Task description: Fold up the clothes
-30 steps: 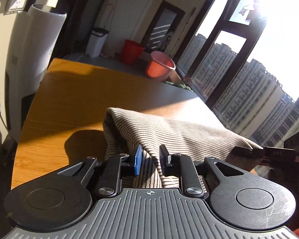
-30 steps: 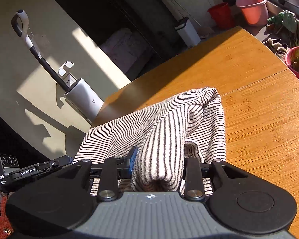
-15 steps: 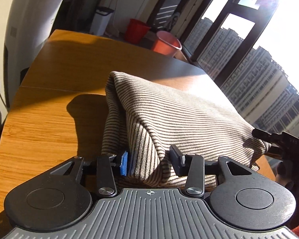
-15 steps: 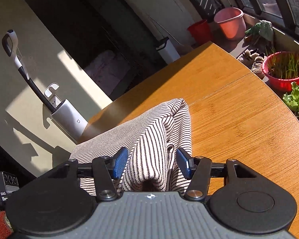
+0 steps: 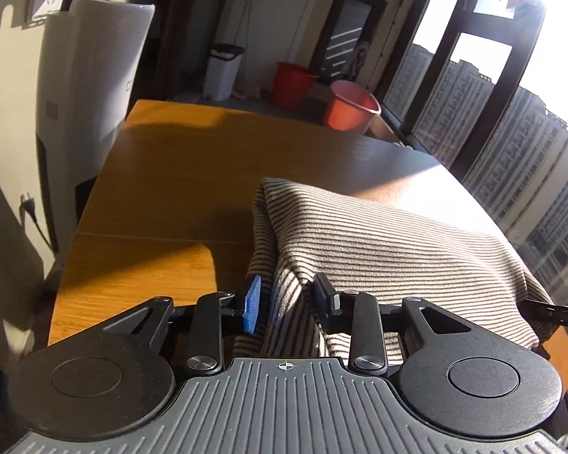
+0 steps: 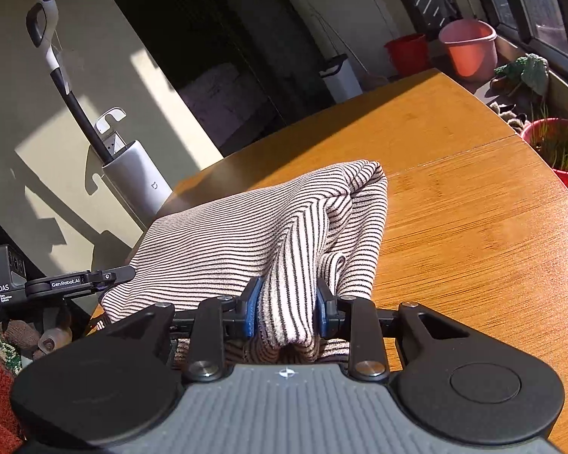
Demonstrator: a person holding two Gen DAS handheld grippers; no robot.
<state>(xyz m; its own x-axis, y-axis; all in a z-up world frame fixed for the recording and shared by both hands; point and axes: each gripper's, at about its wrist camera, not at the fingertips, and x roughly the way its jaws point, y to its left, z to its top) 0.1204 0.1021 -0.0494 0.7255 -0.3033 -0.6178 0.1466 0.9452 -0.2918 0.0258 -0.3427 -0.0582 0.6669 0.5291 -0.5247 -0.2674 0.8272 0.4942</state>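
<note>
A beige garment with thin dark stripes (image 5: pixel 378 242) lies bunched and partly lifted on the wooden table (image 5: pixel 151 265). My left gripper (image 5: pixel 287 299) straddles a fold at the garment's near left corner. Its jaws are closing, the blue pad (image 5: pixel 252 302) still stands clear of the cloth, and the cloth hangs loosely between them. In the right wrist view the garment (image 6: pixel 227 234) rises in a ridge into my right gripper (image 6: pixel 286 302). Its jaws are closing, with both pads pressing on a thick fold. The left gripper's side (image 6: pixel 75 283) shows at the garment's far left edge.
A tall white appliance (image 5: pixel 91 75) stands beside the table's left edge. A stick vacuum in its dock (image 6: pixel 132 174) leans against the wall. On the floor beyond the table are a red bucket (image 5: pixel 293 83), a pink bucket (image 5: pixel 350 106) and a white bin (image 5: pixel 223 72). A red planter (image 6: pixel 560 147) sits by the window.
The left jaws went from a narrow gap at the cloth edge to a wide one, then narrowed somewhat around a fold. The right jaws drew in on the fold between them.
</note>
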